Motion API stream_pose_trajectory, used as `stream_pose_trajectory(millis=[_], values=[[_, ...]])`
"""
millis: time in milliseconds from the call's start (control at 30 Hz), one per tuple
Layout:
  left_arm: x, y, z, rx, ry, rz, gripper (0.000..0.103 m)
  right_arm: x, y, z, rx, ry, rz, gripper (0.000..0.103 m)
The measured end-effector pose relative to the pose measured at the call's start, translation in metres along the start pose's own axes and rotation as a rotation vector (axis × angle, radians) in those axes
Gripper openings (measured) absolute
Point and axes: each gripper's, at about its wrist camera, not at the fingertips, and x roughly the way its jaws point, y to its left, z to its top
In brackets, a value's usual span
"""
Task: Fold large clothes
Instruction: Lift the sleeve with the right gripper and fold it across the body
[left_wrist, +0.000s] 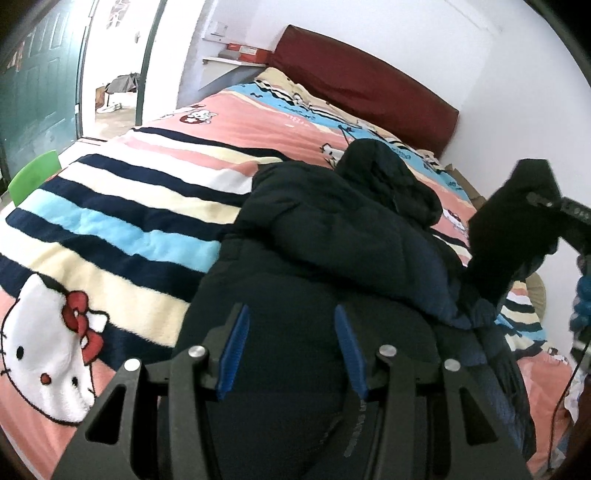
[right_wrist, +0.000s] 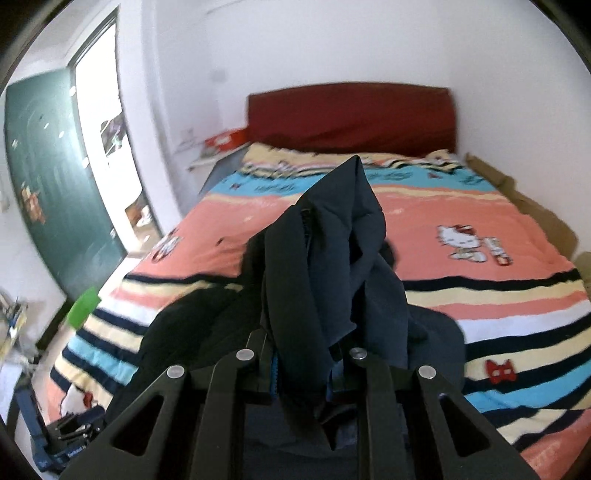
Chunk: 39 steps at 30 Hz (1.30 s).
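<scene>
Now, left gripper (left_wrist: 291, 350): we hold it spread above the dark jacket (left_wrist: 332, 236).
Right gripper (right_wrist: 303, 363): we clamp a raised jacket fold.

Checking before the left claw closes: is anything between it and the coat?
Nothing visible. The open left claw hangs right over the dark coat on the bed; the right claw already grips one part.

You get bright daylight from the doorway (left_wrist: 110, 70), blown out white; fisheye bends edges, right wrist view blurs.
</scene>
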Motion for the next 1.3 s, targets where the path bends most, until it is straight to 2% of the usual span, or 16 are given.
stream_pose_trajectory(millis=[300,600,733,767,867,900,1133,1300], values=[[-0.005,0.018,-0.004,-0.046,-0.005,-0.001,0.047,0.056,0.07,-0.036,-0.097,0.116,0.033,0.018],[-0.003,0.021,-0.006,-0.047,0.006,0.016,0.047,0.11,0.119,-0.089,-0.21,0.253,0.001,0.02],[-0.007,0.017,-0.008,-0.03,0.009,0.045,0.047,0.125,0.129,-0.107,-0.253,0.296,-0.02,0.032],[-0.008,0.016,-0.008,-0.027,0.009,0.048,0.047,0.127,0.132,-0.11,-0.261,0.3,-0.015,0.041],[-0.016,0.013,-0.008,-0.014,0.005,0.068,0.047,0.125,0.139,-0.113,-0.272,0.307,0.016,0.06],[-0.019,0.011,-0.008,-0.01,0.001,0.074,0.047,0.123,0.143,-0.114,-0.283,0.309,0.023,0.062],[-0.033,-0.021,0.001,0.045,-0.01,0.089,0.047,0.081,0.138,-0.105,-0.259,0.245,0.117,0.063],[-0.017,-0.067,0.013,0.146,0.013,0.076,0.047,0.046,0.096,-0.087,-0.222,0.173,0.12,0.064]])
